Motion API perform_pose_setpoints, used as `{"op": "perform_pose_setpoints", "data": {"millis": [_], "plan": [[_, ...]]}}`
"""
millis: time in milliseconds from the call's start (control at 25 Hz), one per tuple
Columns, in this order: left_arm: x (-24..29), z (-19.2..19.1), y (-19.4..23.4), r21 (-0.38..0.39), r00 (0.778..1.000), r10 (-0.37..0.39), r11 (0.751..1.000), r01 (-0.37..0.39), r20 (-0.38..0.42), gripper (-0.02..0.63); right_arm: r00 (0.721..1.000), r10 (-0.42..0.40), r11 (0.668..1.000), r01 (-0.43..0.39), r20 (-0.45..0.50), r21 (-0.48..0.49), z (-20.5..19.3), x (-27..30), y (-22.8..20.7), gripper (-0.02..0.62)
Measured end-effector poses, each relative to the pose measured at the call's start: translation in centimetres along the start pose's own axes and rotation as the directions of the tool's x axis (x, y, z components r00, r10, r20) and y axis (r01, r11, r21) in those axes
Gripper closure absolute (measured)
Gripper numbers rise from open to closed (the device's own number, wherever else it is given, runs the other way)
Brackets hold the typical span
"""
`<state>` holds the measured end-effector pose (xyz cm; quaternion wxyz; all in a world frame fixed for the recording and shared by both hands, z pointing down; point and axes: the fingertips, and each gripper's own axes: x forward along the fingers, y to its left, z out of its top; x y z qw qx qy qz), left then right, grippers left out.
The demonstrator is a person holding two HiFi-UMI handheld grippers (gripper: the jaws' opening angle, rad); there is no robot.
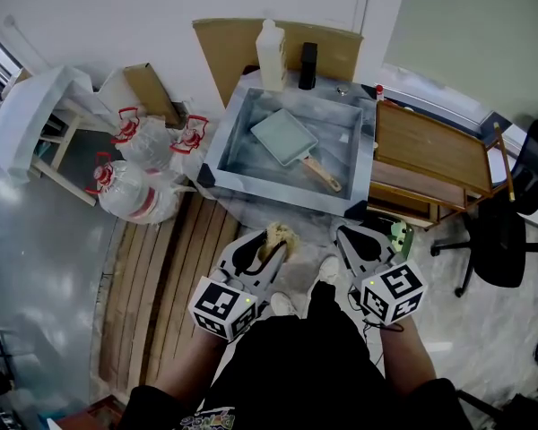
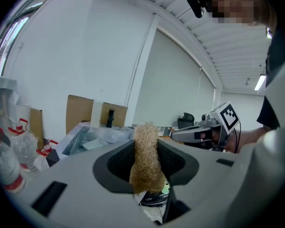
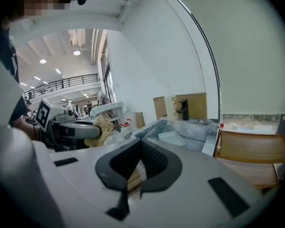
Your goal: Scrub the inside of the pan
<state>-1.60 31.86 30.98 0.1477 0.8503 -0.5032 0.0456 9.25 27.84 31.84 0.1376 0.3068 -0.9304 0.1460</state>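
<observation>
The big metal basin (image 1: 217, 150) sits ahead of me, and the pan (image 1: 284, 135) lies flat inside it with its wooden handle angled toward me. It is well apart from both tools. This fits either coming in to scrub or having pulled back afterwards. If scrubbing is owed, the pad must go over the rim into the pan. Both hands hang close to my body, side by side, tipped slightly down. My right gripper (image 1: 359, 240) is clenched on nothing. My left gripper (image 1: 267, 247) pinches a tan fibrous scrub pad (image 1: 280, 235).
</observation>
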Motion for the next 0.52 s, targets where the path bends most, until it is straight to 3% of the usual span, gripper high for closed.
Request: {"op": "perform_pose_setpoints", "data": {"millis": [520], "plan": [[-0.43,-0.16,-0.79,0.005,1.000,0.000,1.000,0.000,0.003,0.463,1.000,0.006,1.000,-0.006,0.008,0.002,-0.24,-0.62,0.27,0.586]]}}
